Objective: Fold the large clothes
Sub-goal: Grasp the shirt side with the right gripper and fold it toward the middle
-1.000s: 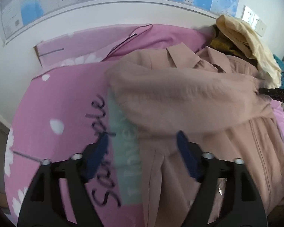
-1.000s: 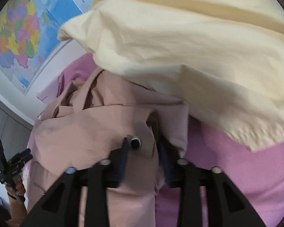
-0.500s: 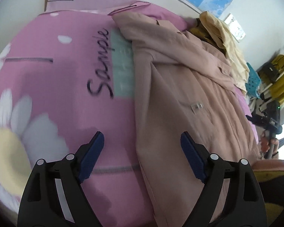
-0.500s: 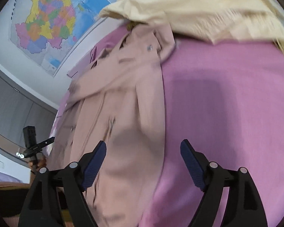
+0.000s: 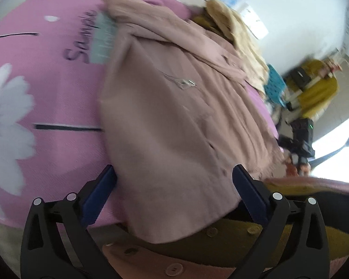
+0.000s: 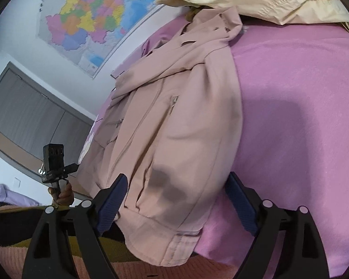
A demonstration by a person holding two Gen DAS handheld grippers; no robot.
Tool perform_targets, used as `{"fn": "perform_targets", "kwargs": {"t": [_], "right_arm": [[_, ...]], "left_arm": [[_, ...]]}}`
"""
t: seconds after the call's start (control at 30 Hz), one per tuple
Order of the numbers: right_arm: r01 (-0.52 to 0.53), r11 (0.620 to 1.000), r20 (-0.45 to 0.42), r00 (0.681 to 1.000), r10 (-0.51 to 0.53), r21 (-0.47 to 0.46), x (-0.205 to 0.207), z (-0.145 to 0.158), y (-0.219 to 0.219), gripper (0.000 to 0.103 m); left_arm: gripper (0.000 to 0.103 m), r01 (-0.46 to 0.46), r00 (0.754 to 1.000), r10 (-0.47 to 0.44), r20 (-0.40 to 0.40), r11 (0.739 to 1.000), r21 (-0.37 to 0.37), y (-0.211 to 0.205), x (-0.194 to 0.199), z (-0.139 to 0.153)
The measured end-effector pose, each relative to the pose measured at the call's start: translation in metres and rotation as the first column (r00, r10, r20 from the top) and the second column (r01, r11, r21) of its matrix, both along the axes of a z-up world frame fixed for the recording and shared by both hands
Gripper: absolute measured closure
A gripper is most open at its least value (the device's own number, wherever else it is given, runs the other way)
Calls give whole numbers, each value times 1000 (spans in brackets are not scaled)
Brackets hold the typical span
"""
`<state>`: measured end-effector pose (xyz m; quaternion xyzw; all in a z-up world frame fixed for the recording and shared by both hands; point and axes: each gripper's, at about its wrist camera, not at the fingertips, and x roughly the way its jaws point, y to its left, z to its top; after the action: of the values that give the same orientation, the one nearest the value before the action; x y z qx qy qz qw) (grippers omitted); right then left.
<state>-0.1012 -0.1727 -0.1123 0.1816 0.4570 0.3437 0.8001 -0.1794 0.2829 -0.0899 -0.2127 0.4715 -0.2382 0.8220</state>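
A dusty-pink zip jacket (image 5: pixel 174 121) lies flat on a pink bedsheet (image 5: pixel 58 97), sleeves folded across its front, hem toward me. It also shows in the right wrist view (image 6: pixel 174 127). My left gripper (image 5: pixel 172 195) is open and empty, jaws spread over the hem's left corner. My right gripper (image 6: pixel 176 200) is open and empty, jaws spread over the hem's right corner (image 6: pixel 165 239). The left gripper also shows in the right wrist view (image 6: pixel 55 162), held in a hand.
A cream garment (image 6: pixel 267 2) is piled at the bed's far end, beside the jacket collar. A wall map (image 6: pixel 100 16) hangs behind the bed. A blue stool (image 5: pixel 275 86) and yellow clutter (image 5: pixel 318 93) stand to the right of the bed.
The right gripper let go of the sleeve cuff and opened. Both grippers pulled back from the collar end to the jacket's hem at the near edge of the bed.
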Motion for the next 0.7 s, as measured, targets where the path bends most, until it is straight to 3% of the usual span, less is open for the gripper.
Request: {"fn": "perform_targets", "kwargs": {"t": [0.13,0.27,0.33,0.4,0.43,0.47,0.5,0.57,0.6,0.7], "right_arm": [[-11,1000,25,1000,10,15,-2,-2,11,19],[-20,999,28,999,19,37,-4,-3,11,22],[-18,998,16,1000,17,57,-2,-6,15,36],[-31,999,28,999,31,15,-4,-7,24,41],[-40,999,35,999,40,9,-7,-7,26,58],[-55,998,18,998,54,31,-7,-9,27,71],[-48,998,0,999,48,44,-6,-12,26,89],[-31,996,-32,999,33,80,-5,-19,20,91],[-22,994,-35,999,26,104,-6,-18,17,93],[-30,977,5,1000,29,210,-14,1,10,95]], "left_arm": [[5,53,998,-56,30,995,79,-31,6,1],[5,12,1000,-12,24,1000,-13,-24,22,0],[5,-30,999,32,34,998,-58,-22,30,-2],[6,-51,998,53,40,998,-49,-25,34,-2],[6,-61,997,62,44,998,-27,-29,35,-1],[14,-72,996,73,49,997,-5,-32,34,0],[43,-82,996,81,50,996,26,-36,35,0],[74,-114,993,112,22,991,71,-35,37,-2],[83,-131,991,130,13,989,66,-33,37,-2],[94,-155,987,154,46,987,28,-24,24,13]]}}
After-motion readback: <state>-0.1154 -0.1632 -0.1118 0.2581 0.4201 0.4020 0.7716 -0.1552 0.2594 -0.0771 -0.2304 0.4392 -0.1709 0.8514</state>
